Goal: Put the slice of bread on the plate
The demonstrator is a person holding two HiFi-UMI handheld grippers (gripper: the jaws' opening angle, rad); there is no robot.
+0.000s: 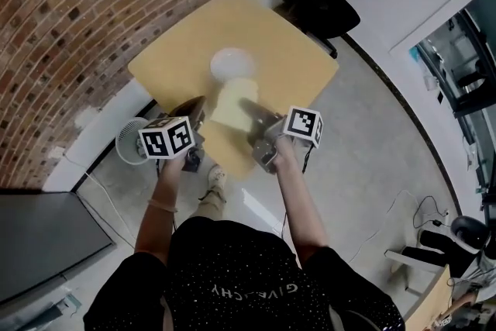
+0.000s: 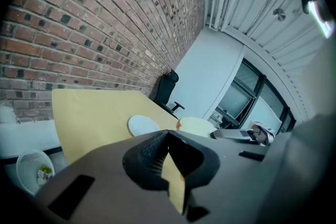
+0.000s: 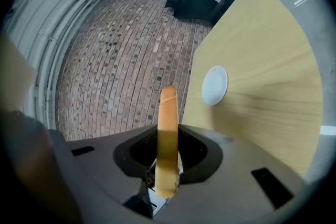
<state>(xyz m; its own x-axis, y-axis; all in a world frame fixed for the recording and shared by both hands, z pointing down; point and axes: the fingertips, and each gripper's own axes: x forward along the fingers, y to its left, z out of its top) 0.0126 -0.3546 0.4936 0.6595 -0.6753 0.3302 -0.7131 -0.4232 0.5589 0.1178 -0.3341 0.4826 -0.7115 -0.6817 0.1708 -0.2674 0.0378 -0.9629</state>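
Head view: slice of bread is held between both grippers over the near part of the yellow surface, flat face up toward the camera. Left gripper meets it from the left, right gripper from the right. White plate sits on the surface just beyond the slice, w/ the slice's far edge overlapping the plate's near rim in this view. Slice isn't lying on the plate. Brick wall at left, black office chair past the far corner, white basket on the floor by the wall.

Left gripper view: left gripper has its jaws pinched on a pale yellow corner of the slice. More of the slice shows past the gripper body, w/ the right gripper on it. Plate on the surface ahead and to the left. Chair behind.

Right gripper view: right gripper is clamped on the slice, seen edge-on and standing up between the jaws. Plate lies on the surface to the right of the slice, apart from it.
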